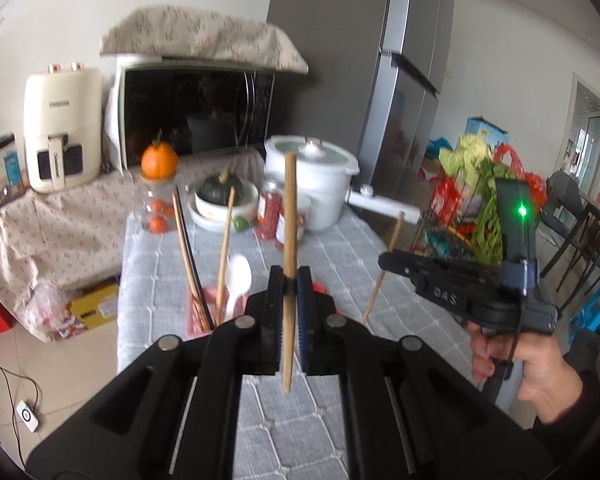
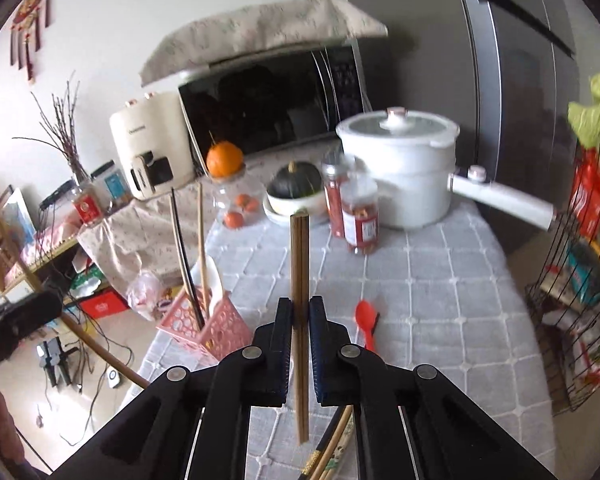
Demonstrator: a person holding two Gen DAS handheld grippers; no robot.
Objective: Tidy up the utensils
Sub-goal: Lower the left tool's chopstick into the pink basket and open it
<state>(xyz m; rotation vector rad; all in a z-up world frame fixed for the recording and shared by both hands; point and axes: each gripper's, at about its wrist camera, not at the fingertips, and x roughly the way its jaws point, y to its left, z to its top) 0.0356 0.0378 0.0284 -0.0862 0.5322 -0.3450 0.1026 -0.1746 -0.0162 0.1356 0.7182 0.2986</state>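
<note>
Nearest to us, our left gripper (image 1: 290,284) has its jaws drawn in tight on a single wooden chopstick (image 1: 289,216), which stands nearly upright, its tip hanging below the pads and its upper end rising past them. Our right gripper (image 2: 300,312) is likewise clamped, on a wooden chopstick (image 2: 299,264) that looks like a pair pressed together, also upright. In the left wrist view the right gripper shows from the side, level above the table, gripped from below by our right hand (image 1: 536,364), with its chopstick slanting down from the fingers.

Beneath the right gripper, the ends of more chopsticks (image 2: 332,454), one dark with a gold band, lie on the grey quilted tablecloth (image 2: 440,320). Just ahead and to the right lies a red spoon (image 2: 366,320), flat on the cloth. At the table's left edge stands a pink slotted basket (image 2: 220,330), tilted in this view, holding a dark chopstick, two wooden ones and a white spoon (image 1: 238,280).

Farther back on the table are a jar of red contents (image 2: 360,220), a clear jar (image 2: 236,204) with an orange (image 2: 224,158) on top, a bowl with a dark green squash (image 2: 296,184) and a white pot (image 2: 400,164) with a long handle. A wire rack (image 2: 572,300) with greens stands to the right. Behind are a microwave (image 2: 272,96) under a cloth, a cream air fryer (image 2: 148,144) and a grey fridge (image 2: 520,60).
</note>
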